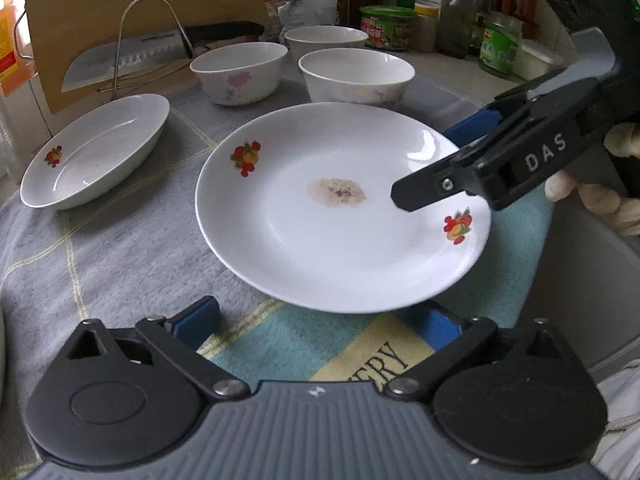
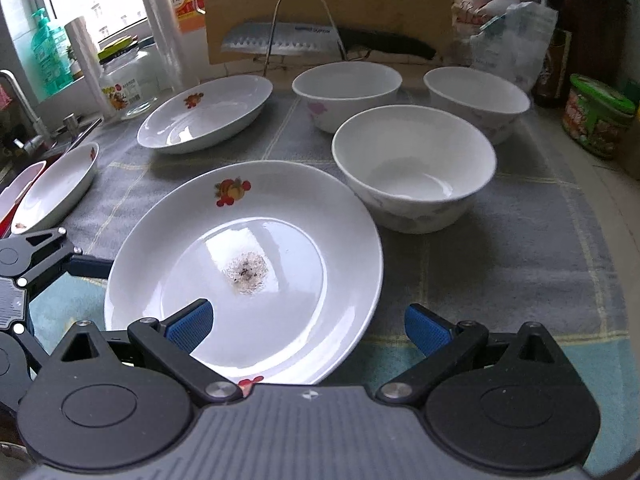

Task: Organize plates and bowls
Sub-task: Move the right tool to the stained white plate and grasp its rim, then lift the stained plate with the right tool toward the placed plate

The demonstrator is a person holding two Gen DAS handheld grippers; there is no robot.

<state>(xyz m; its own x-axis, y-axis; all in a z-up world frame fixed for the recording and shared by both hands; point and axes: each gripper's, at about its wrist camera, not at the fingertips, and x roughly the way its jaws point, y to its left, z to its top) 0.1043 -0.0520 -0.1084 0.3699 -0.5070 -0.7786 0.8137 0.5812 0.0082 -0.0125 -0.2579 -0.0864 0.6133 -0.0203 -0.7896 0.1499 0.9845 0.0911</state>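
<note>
A white round plate (image 1: 340, 216) with fruit prints and a brown stain in its middle lies on a grey checked cloth (image 1: 120, 248). My left gripper (image 1: 318, 324) stands open at the plate's near rim, its right finger partly under the edge. My right gripper (image 2: 308, 326) is open too. Its left pad sits over the plate (image 2: 248, 264), the right pad outside the rim, neither pressing. In the left wrist view the right gripper (image 1: 432, 160) reaches in from the right. Three white bowls (image 2: 414, 168) (image 2: 346, 92) (image 2: 478, 100) stand behind the plate.
An oval white dish (image 2: 208, 112) lies at the back left, another dish (image 2: 56, 188) nearer the sink tap (image 2: 20, 96). A knife on a wire rack (image 2: 280, 42) leans at a cutting board. Jars and bottles (image 1: 496, 44) line the back right.
</note>
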